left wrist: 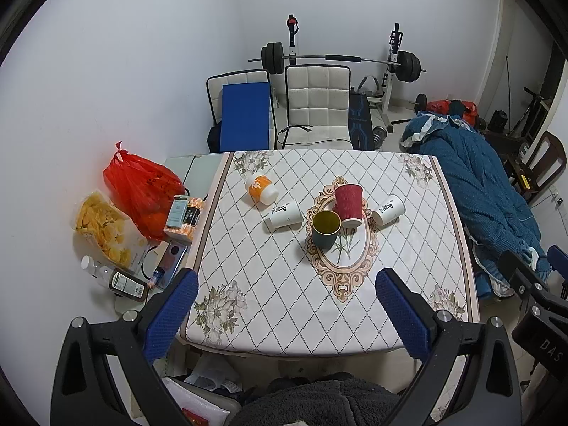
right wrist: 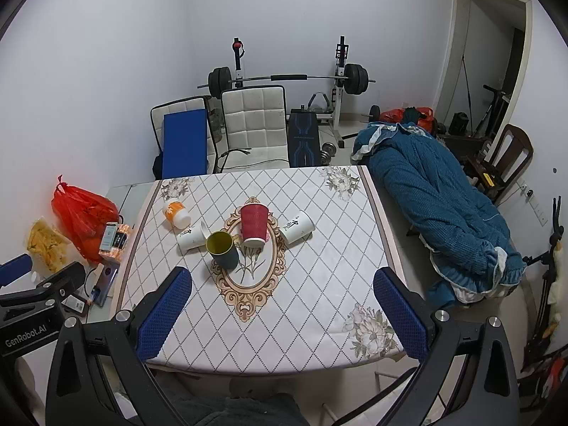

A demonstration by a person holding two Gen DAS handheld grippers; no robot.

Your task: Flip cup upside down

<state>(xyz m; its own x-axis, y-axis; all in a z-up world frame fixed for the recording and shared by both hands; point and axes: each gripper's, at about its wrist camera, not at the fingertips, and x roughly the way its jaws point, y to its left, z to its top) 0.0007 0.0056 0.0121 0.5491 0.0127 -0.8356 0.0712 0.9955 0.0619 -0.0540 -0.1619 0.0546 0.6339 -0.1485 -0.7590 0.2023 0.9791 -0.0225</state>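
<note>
The pink thing behind the red cup [left wrist: 349, 202] is mostly hidden. Both the left gripper [left wrist: 287, 314] and right gripper [right wrist: 282, 314] hang wide apart, holding nothing, above the table [right wrist: 319, 284] near edge. The green cup [left wrist: 326, 228] stands upright touching the red cup, which is upside down; 3 cups lie on their sides around them.
</note>
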